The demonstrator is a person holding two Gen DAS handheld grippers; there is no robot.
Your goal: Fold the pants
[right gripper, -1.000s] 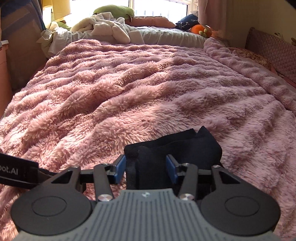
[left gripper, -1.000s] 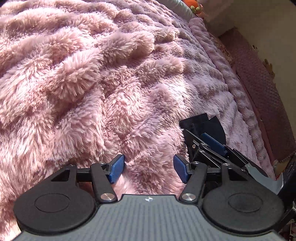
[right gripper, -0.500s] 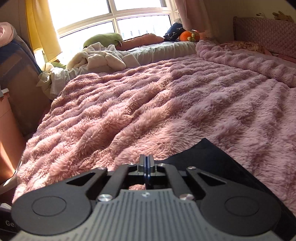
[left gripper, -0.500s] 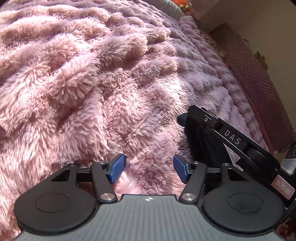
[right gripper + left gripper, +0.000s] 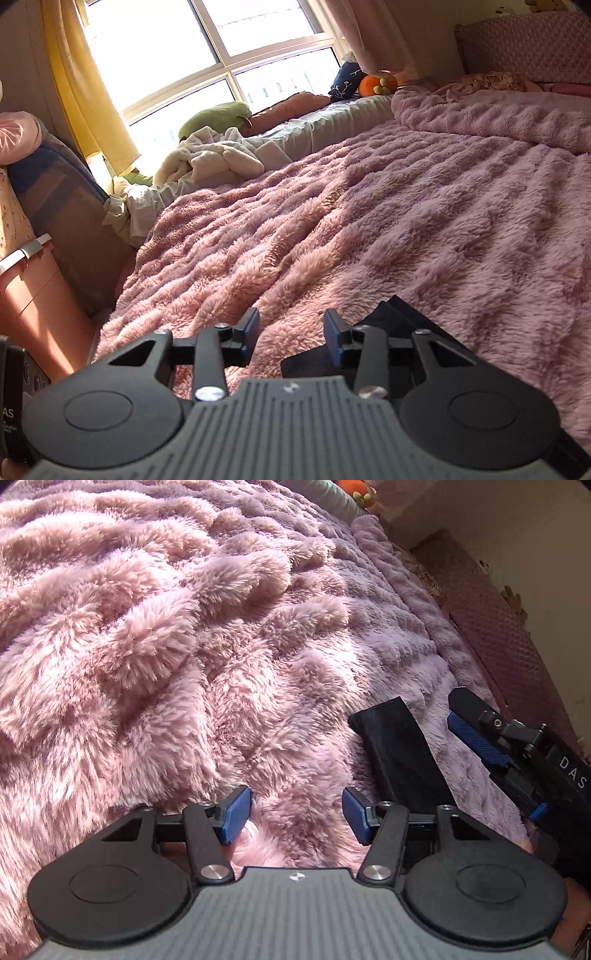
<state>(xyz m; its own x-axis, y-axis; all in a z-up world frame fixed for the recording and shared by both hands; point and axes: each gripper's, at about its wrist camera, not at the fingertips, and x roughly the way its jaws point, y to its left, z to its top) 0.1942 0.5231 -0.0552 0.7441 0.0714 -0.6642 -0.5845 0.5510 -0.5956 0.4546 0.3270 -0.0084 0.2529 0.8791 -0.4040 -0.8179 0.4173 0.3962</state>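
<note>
The black pants [image 5: 400, 753] lie folded into a narrow bundle on the fluffy pink blanket [image 5: 184, 646], right of my left gripper [image 5: 295, 814], which is open and empty over the blanket. In the left wrist view, my right gripper [image 5: 480, 734] is seen to the right of the pants, open. In the right wrist view, the right gripper [image 5: 291, 334] is open and empty, with the pants [image 5: 410, 321] lying under and beyond its right finger.
A bed covered by the pink blanket [image 5: 406, 221] stretches ahead. A white crumpled cloth [image 5: 214, 158], green pillow [image 5: 218, 116] and orange plush [image 5: 376, 83] lie by the window. A pink storage box [image 5: 40, 306] stands at the left. A padded headboard [image 5: 517, 657] is at the right.
My right gripper was open around the pants, shut half a second ago, and has opened again, off the pants. It moved to the right of the folded bundle. My left gripper stayed open.
</note>
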